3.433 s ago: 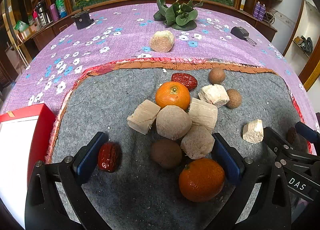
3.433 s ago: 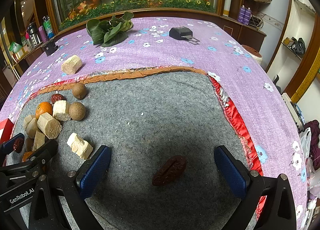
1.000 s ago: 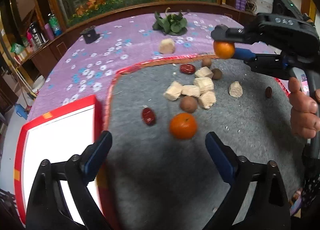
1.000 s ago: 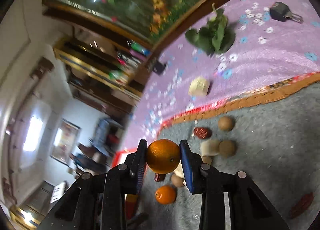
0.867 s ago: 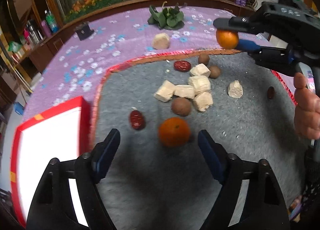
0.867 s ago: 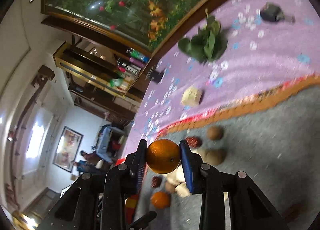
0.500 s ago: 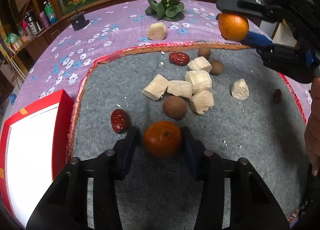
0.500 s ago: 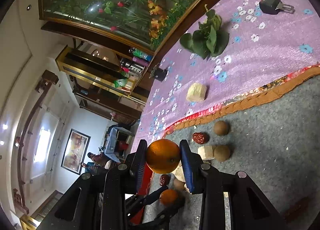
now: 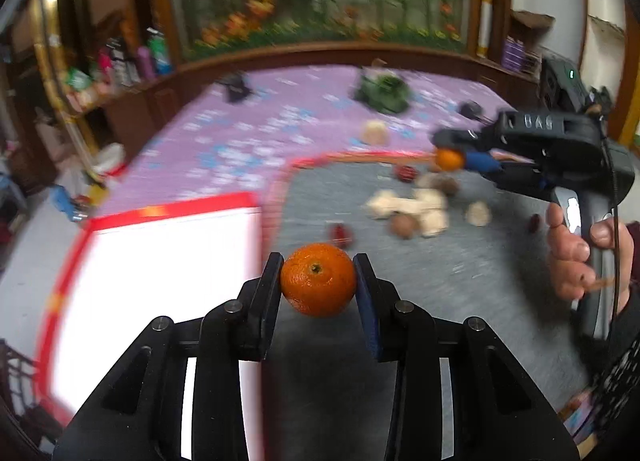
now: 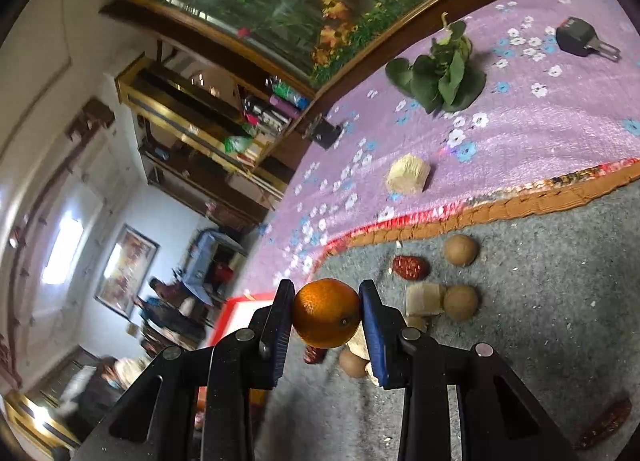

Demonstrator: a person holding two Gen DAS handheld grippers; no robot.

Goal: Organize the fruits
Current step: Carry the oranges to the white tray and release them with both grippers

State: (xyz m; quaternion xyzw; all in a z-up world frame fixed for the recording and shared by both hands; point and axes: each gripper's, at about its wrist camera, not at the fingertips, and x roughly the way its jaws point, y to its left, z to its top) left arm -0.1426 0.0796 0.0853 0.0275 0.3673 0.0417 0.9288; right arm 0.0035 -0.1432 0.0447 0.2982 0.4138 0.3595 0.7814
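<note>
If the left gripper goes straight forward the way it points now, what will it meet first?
Probably the grey mat, just beyond the orange that the left gripper holds, near a red date. The white box lies to its left. Depth is uncertain.

One orange (image 9: pixel 318 279) hangs above the grey mat (image 9: pixel 460 281), stem end facing the camera. A second orange (image 10: pixel 326 313) is raised too. Red dates (image 10: pixel 410 267), brown round fruits (image 10: pixel 461 249) and pale chunks (image 10: pixel 424 299) lie clustered on the mat.

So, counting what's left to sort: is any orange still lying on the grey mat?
No, both oranges are gripped: one in the left gripper, one in the right gripper.
</note>
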